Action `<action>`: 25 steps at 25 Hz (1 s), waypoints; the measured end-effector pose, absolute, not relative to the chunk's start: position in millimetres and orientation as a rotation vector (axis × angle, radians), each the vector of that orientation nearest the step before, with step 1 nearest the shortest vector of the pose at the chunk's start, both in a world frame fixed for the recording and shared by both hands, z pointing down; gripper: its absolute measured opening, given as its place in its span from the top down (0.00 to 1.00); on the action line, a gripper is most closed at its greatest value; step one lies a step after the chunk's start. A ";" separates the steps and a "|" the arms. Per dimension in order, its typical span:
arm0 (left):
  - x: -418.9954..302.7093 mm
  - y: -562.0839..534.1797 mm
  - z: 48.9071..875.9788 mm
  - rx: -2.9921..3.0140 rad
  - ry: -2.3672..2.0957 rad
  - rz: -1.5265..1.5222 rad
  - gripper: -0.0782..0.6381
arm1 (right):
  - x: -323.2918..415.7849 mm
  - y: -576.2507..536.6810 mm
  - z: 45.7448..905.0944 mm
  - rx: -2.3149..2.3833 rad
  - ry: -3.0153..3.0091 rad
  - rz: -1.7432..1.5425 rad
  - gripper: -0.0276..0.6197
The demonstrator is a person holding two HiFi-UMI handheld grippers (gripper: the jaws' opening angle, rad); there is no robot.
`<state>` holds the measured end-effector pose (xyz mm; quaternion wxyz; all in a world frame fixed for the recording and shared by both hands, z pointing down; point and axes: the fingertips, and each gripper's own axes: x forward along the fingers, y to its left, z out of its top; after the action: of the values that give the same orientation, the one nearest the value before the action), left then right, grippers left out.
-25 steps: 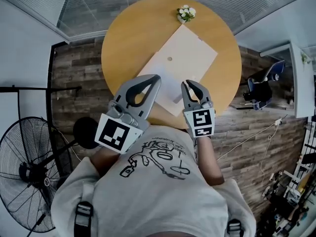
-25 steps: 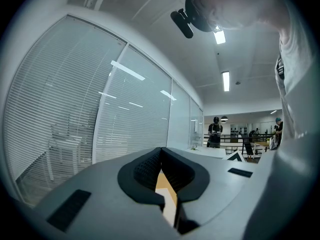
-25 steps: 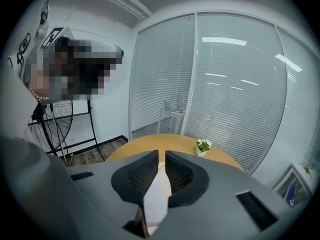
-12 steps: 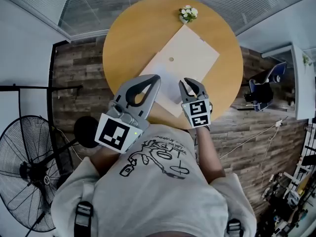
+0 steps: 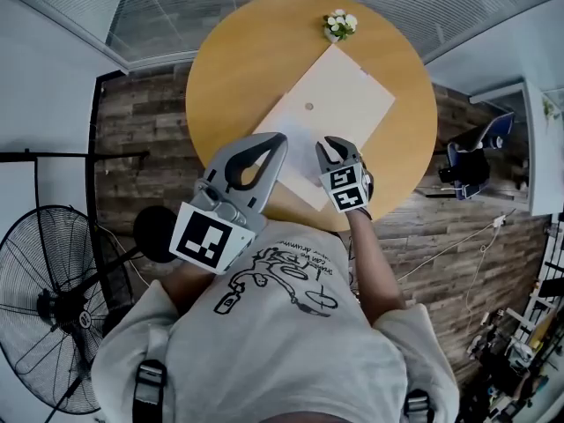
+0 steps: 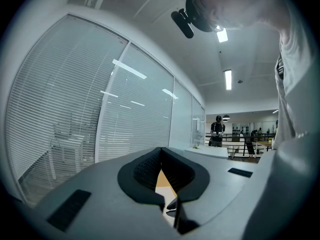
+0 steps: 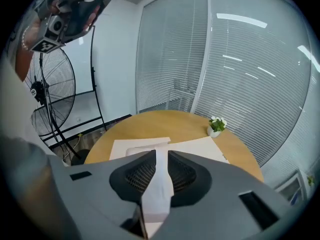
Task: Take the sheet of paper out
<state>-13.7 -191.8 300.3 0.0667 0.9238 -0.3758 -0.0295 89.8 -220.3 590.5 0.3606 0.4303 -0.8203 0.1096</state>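
Flat white paper [image 5: 302,154] on the round wooden table [image 5: 238,60] is framed, seemingly unpinched, by the right gripper's [image 5: 337,144] opening jaws; the left gripper [image 5: 280,137] is closed.

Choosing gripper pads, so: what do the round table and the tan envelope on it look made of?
Round table: wood or wood-look laminate; smooth, even honey-coloured top. Tan envelope: probably matte kraft paper; flat, crisp edges, small round fastener.
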 end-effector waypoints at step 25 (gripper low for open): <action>-25.3 -197.4 308.3 2.752 -1.165 -0.062 0.86 | 89.2 -247.6 706.5 0.903 -1.999 0.393 0.78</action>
<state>-25.3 -197.4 308.3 0.0762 0.9181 -0.3885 -0.0207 89.2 -247.6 706.5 0.4410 0.3636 -0.8051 0.1585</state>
